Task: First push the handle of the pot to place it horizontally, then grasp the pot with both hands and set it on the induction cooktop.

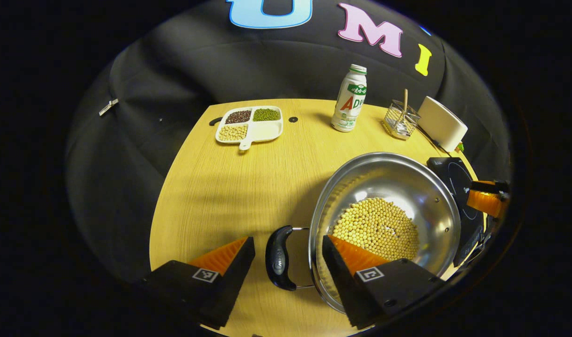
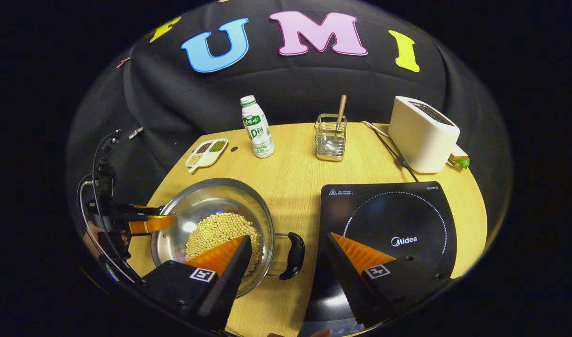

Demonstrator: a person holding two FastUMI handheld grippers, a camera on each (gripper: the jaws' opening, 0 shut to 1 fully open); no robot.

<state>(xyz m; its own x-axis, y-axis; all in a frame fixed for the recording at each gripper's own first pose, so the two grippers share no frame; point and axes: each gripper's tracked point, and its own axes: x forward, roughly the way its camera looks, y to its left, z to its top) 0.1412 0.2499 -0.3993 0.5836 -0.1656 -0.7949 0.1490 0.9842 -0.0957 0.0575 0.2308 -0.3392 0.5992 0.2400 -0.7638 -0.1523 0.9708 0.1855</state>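
Left gripper (image 1: 288, 252) stands open in the left gripper view, its fingers spread to either side of the pot's black handle (image 1: 278, 258), which lies between them untouched. One finger sits over bare table (image 1: 220, 187); the other overlaps the near rim of the pot (image 1: 407, 182). The pot is a shiny steel pan holding a heap of pale beans (image 1: 379, 224), and it rests on the table just beside the cooktop (image 1: 456, 182), not on it. Beyond the pot, at its far side, part of the right gripper (image 1: 489, 199) shows over the cooktop. Well behind the pot stand a bottle (image 1: 350, 99), a wire holder (image 1: 401, 120) with a wooden stick in it, and a toaster (image 1: 442, 122). A divided tray (image 1: 249, 124) of beans lies far from the pot toward the table's back edge.

Right gripper (image 2: 288, 255), in the right gripper view, is open too. Its fingers straddle the pot's other handle (image 2: 293, 255) without touching it; one finger overlaps the pot (image 2: 211, 199), the other lies over the cooktop (image 2: 388, 220). The pot sits on the table (image 2: 290, 187) just beside the cooktop, handle pointing at it. At the pot's far rim the left gripper (image 2: 148, 222) shows, with a hand (image 2: 91, 236) and cables behind it. Behind the pot stand the bottle (image 2: 257, 127), holder (image 2: 330, 137), toaster (image 2: 421, 133) and tray (image 2: 206, 153).
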